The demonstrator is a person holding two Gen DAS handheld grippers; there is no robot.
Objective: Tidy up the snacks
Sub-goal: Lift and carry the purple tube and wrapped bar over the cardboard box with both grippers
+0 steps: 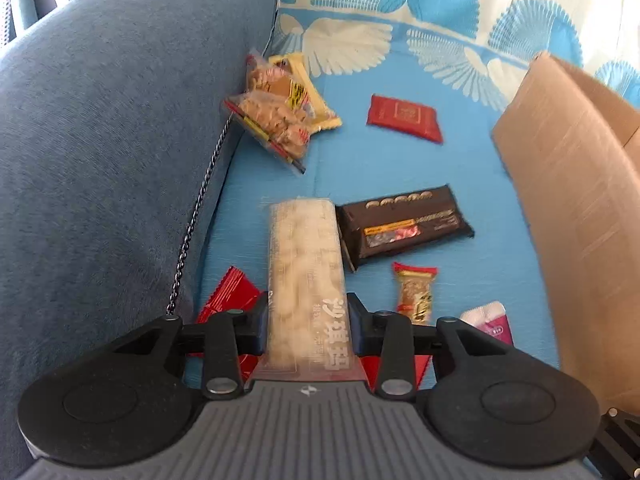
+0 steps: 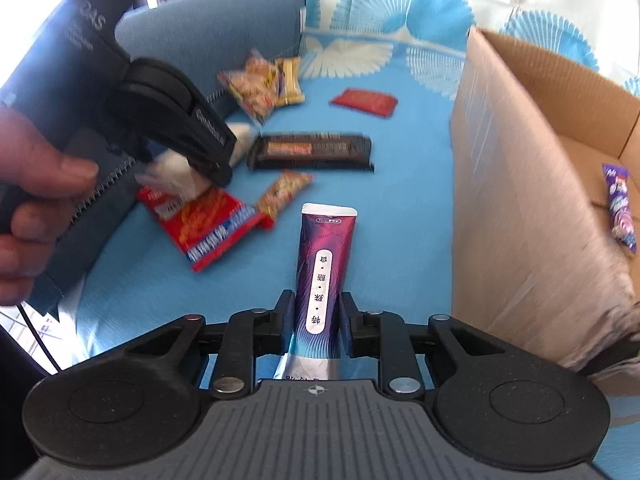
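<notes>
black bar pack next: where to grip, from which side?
Black pack lies flat, its long axis across the right wrist view. Grip it mid-length across the narrow width, coming from above. Both long edges look clear of other snacks; the beige pack overlaps its left end.

Left wrist view — looks forward and steeply down along its gripper (image 1: 308, 322), close over a sofa seat (image 1: 400, 160), armrest at its left. Right wrist view — similar downward slant over its own gripper (image 2: 317, 316), close, from further right. Shared: black snack bar (image 1: 404, 224) (image 2: 312, 151), red packet (image 1: 404, 118) (image 2: 364, 101), cardboard box (image 1: 568, 208) (image 2: 520, 184).
</notes>
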